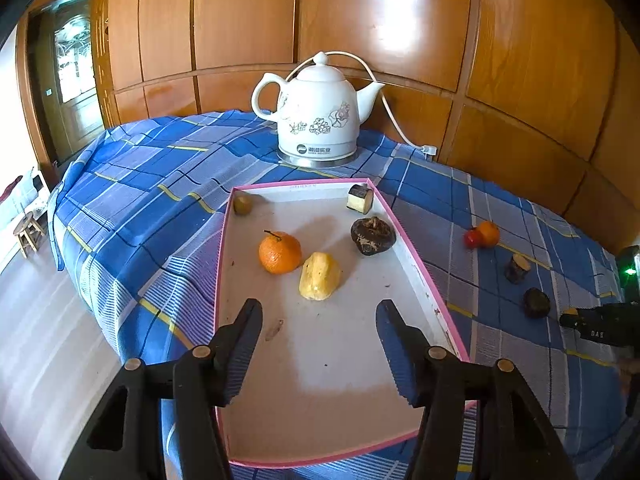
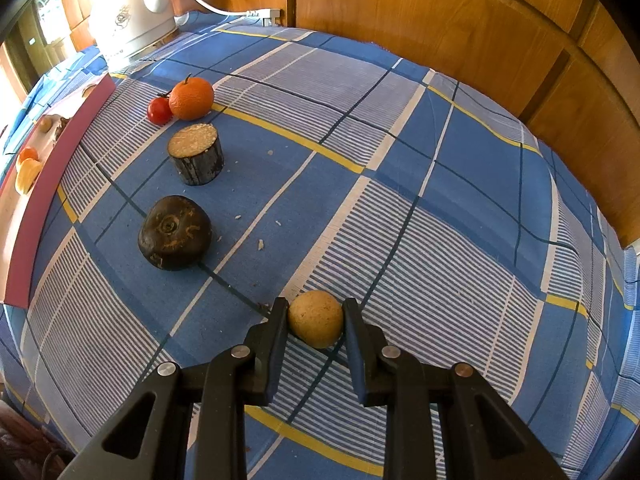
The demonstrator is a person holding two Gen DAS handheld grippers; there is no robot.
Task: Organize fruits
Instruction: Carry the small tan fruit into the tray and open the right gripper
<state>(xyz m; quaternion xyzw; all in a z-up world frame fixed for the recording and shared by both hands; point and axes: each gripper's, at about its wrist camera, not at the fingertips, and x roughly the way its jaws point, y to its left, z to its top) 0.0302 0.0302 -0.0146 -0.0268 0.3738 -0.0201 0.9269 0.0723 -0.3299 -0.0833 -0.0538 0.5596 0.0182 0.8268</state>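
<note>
My left gripper (image 1: pixel 318 310) hangs open over the near end of a pink-rimmed white tray (image 1: pixel 416 264), nothing between its fingers. In the tray lie an orange (image 1: pixel 279 252), a yellow fruit (image 1: pixel 320 276), a dark brown fruit (image 1: pixel 373 235), a small green-brown fruit (image 1: pixel 242 203) and a cut dark-skinned piece (image 1: pixel 360 198). My right gripper (image 2: pixel 315 307) is shut on a small tan round fruit (image 2: pixel 315 318) resting on the blue checked cloth. Left of it lie a dark round fruit (image 2: pixel 174 232), a cut dark-skinned stub (image 2: pixel 196 153), an orange (image 2: pixel 191 98) and a red tomato (image 2: pixel 159 110).
A white ceramic kettle (image 1: pixel 316 114) with its cord stands behind the tray, against the wooden panel wall (image 1: pixel 400 20). The table's left edge drops to the floor, where a small stool (image 1: pixel 28 232) stands. The tray's pink side (image 2: pixel 60 160) borders the loose fruits.
</note>
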